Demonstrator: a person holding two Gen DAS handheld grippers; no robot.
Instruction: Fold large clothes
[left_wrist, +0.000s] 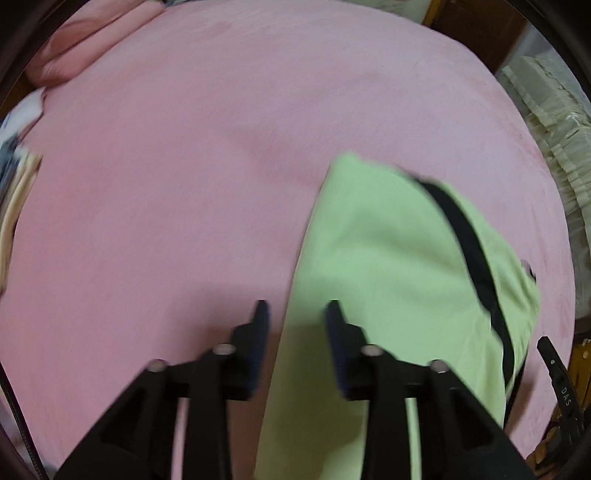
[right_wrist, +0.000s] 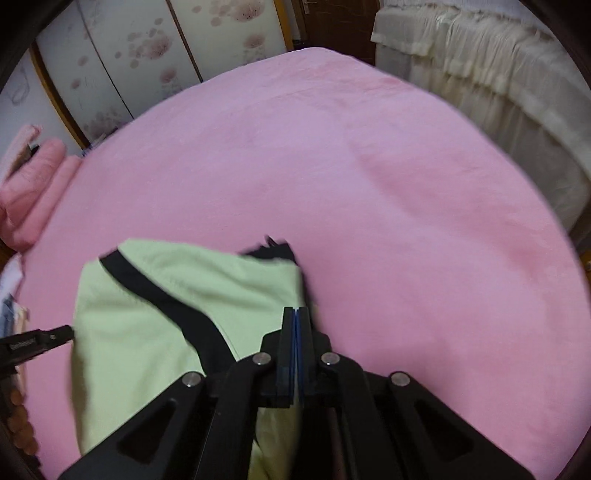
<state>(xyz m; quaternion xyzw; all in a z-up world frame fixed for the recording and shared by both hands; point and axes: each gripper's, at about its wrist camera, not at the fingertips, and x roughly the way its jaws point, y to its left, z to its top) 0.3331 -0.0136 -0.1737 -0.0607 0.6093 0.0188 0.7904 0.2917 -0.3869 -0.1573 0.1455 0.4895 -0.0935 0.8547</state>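
A light green garment (left_wrist: 388, 258) with a black stripe (left_wrist: 476, 258) lies folded on the pink bed sheet (left_wrist: 184, 147). My left gripper (left_wrist: 297, 306) points down over the garment's left edge, open, with nothing between its pads. In the right wrist view the same garment (right_wrist: 147, 332) and its black stripe (right_wrist: 166, 299) lie left of my right gripper (right_wrist: 297, 310), which is shut at the garment's right edge, blue pads together, no cloth visibly pinched. The left gripper (right_wrist: 55, 338) shows at the garment's left side. A black finger of the right gripper (left_wrist: 554, 365) stands beside the garment's right edge.
Rolled pink bedding (right_wrist: 29, 192) lies at the bed's far left corner. Cream ruffled fabric (right_wrist: 480, 74) borders the bed on the right. Floral wardrobe doors (right_wrist: 147, 48) stand behind. A stack of cloth (left_wrist: 18, 184) sits at the left edge. Pink sheet (right_wrist: 406, 184) spreads wide beyond the garment.
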